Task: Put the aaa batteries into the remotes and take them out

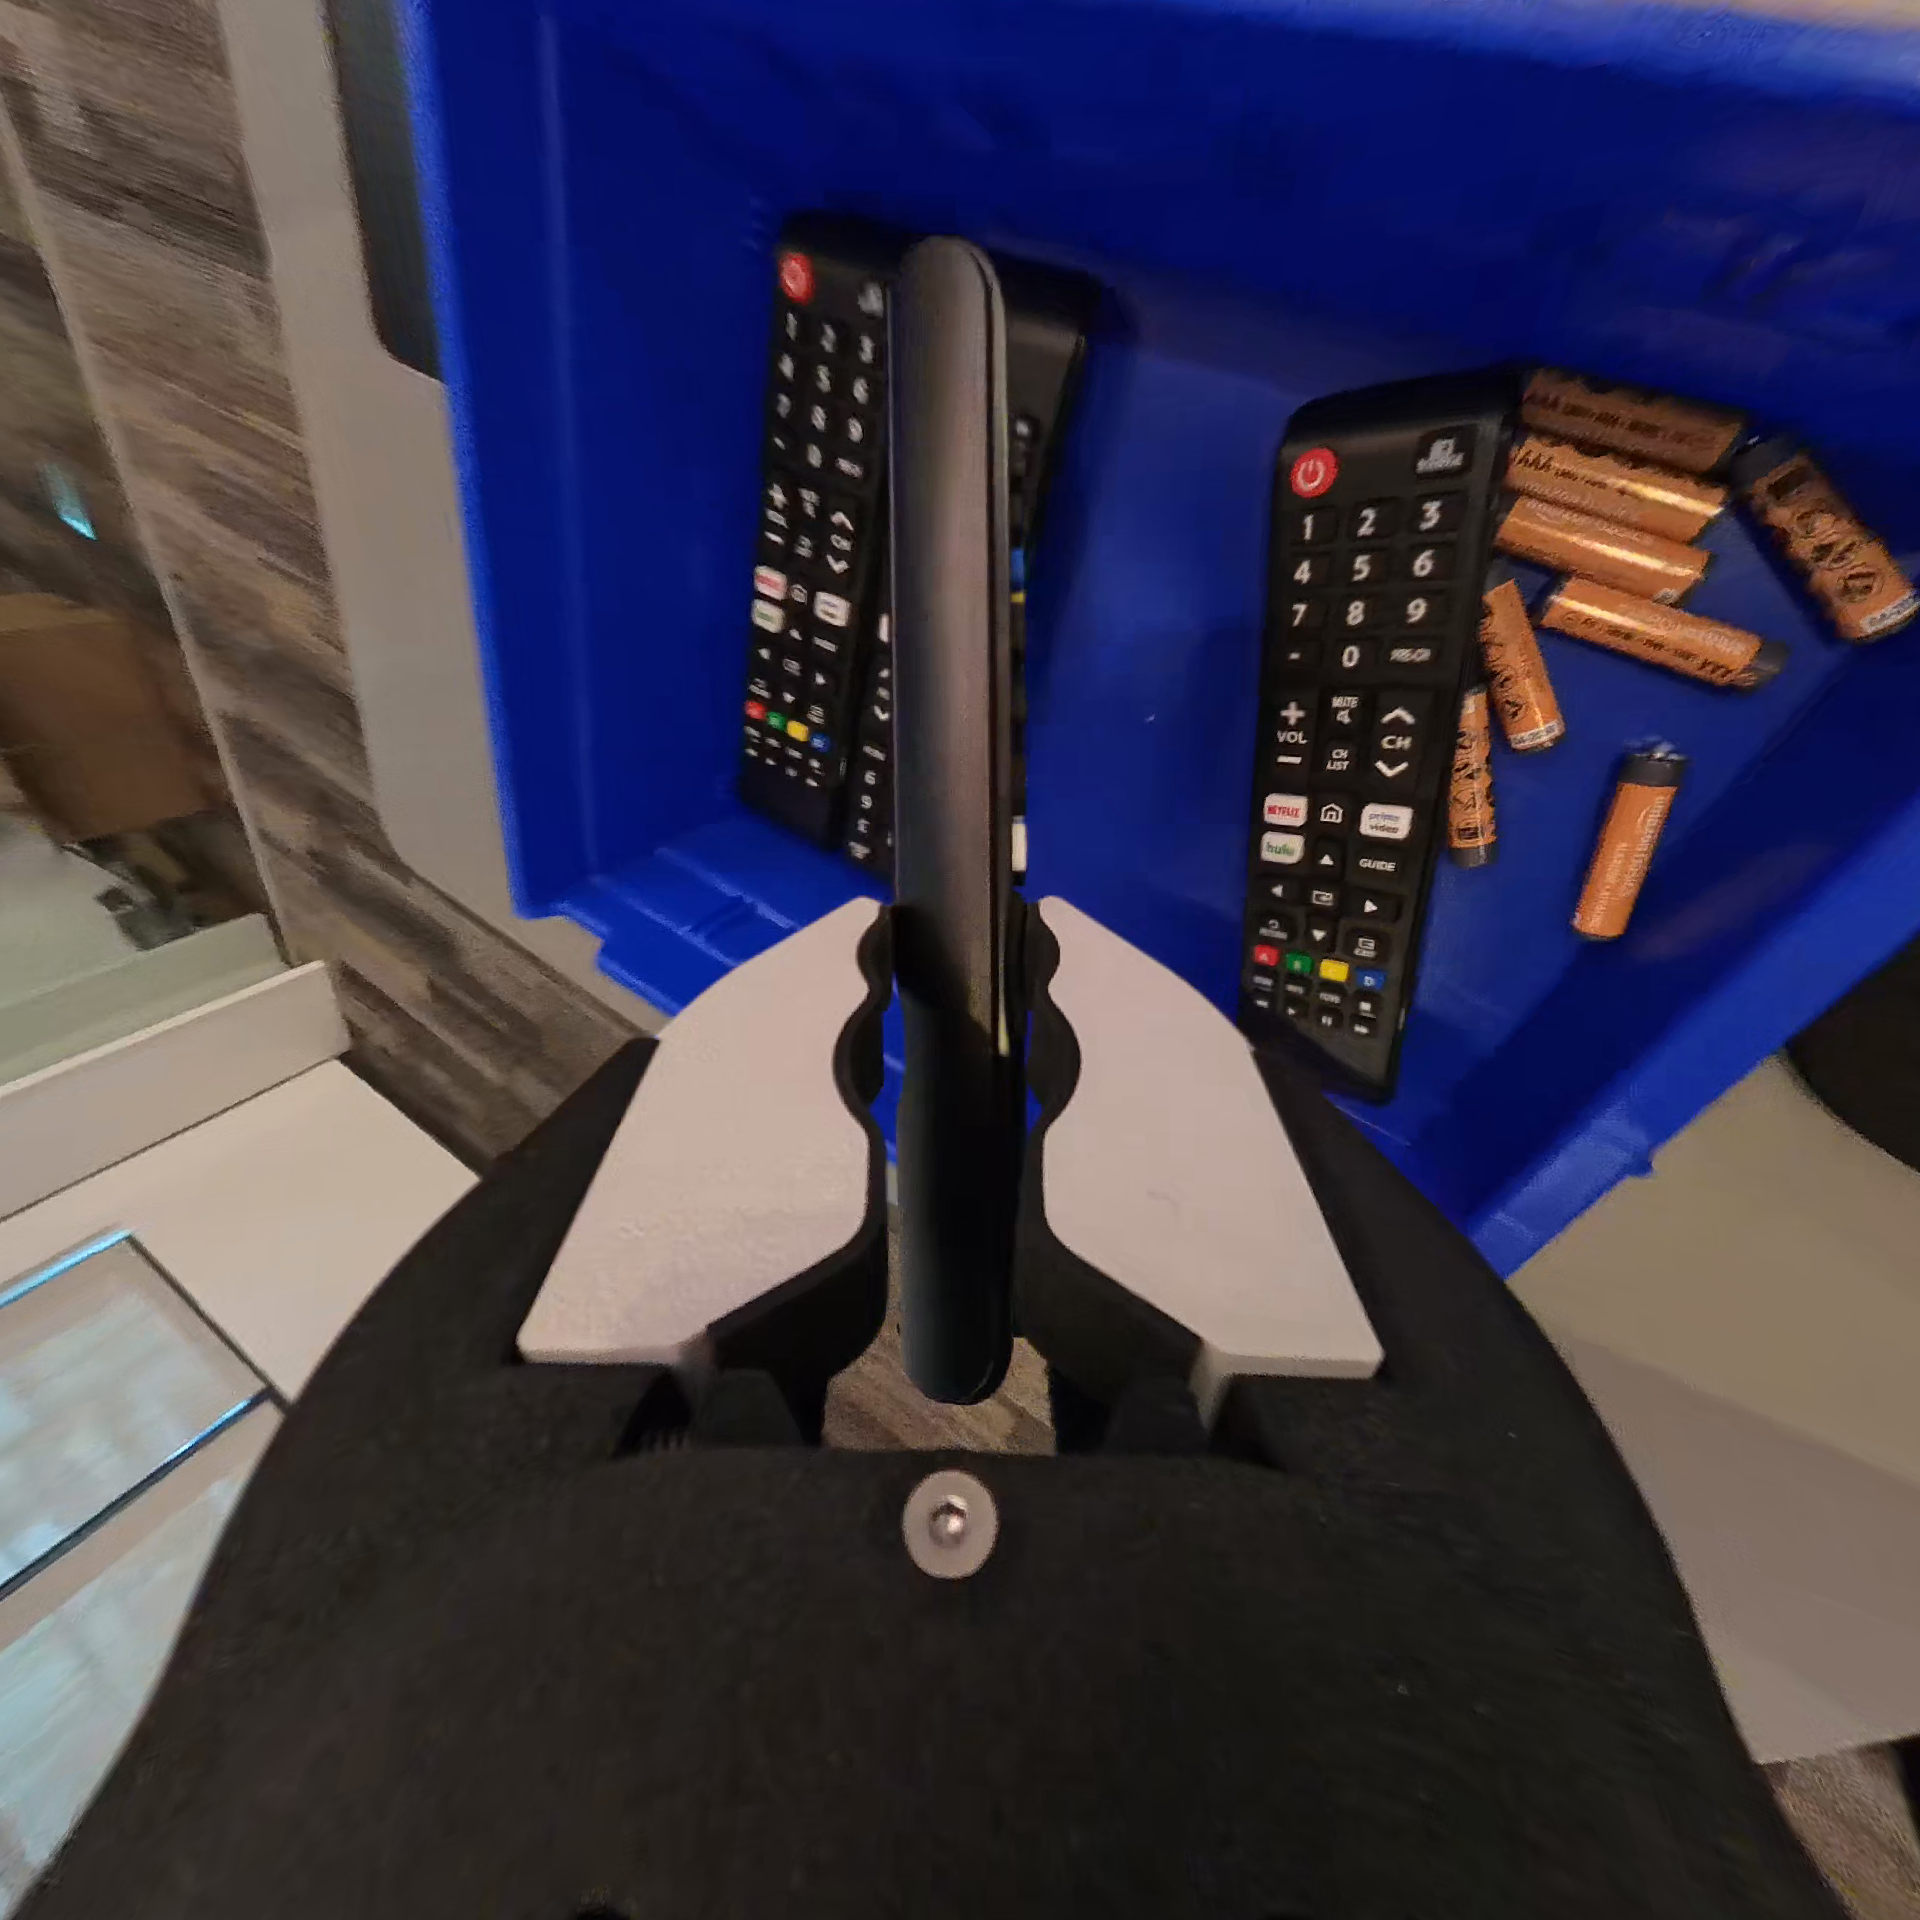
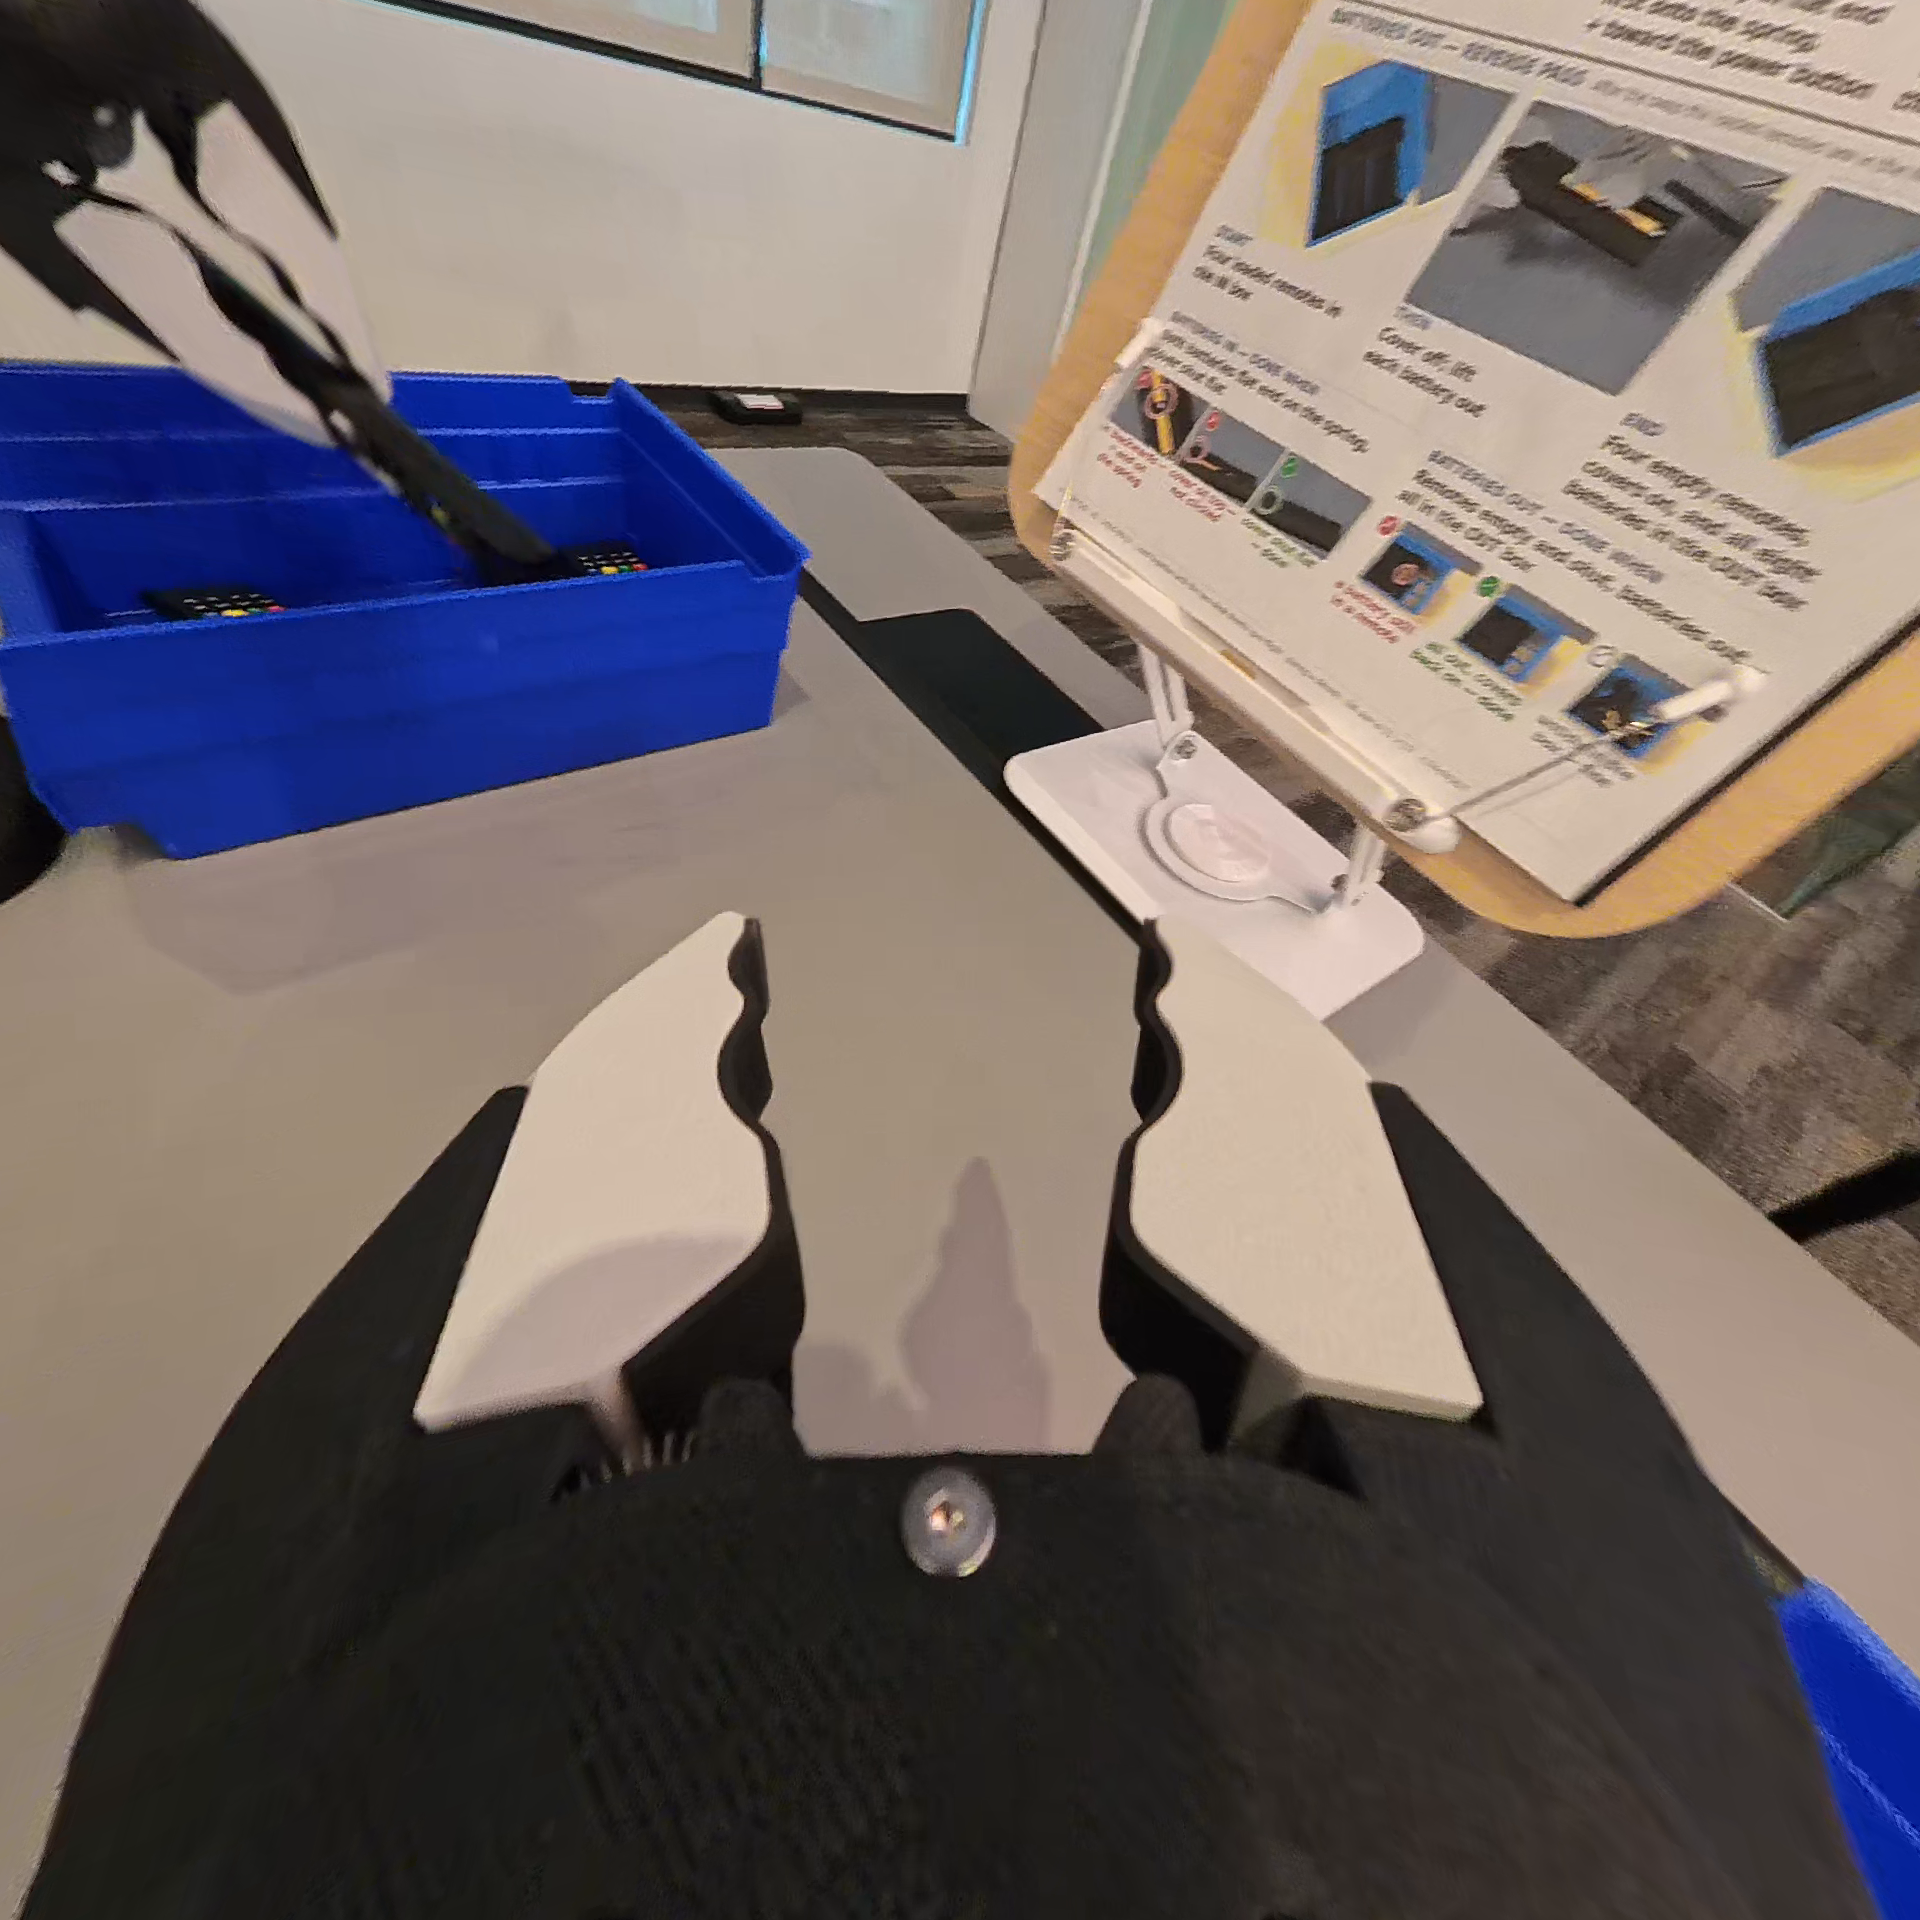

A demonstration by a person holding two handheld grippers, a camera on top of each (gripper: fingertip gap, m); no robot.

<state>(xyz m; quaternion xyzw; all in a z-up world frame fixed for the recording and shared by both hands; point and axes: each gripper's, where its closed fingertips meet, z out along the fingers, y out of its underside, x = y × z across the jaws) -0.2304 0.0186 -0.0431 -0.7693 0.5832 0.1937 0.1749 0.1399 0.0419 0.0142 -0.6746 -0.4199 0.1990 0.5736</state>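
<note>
Left tool (image 1: 956,997) clamps a remote (image 1: 951,727) edge-on over the blue bin (image 1: 623,520); right tool (image 2: 951,997) gapes wide, empty. Next: likely set the remote on the surface (image 2: 520,987).

Left gripper (image 1: 958,914): black textured body, pale grey fingers (image 1: 727,1122), wavy black pads. Silver screw (image 1: 948,1524) at centre. Right gripper (image 2: 948,935) identical.

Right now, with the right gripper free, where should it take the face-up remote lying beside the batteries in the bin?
Probably across the long side edges of the face-up remote, near its middle, coming from above. It lies flat, and the batteries crowd one edge near the top.
</note>
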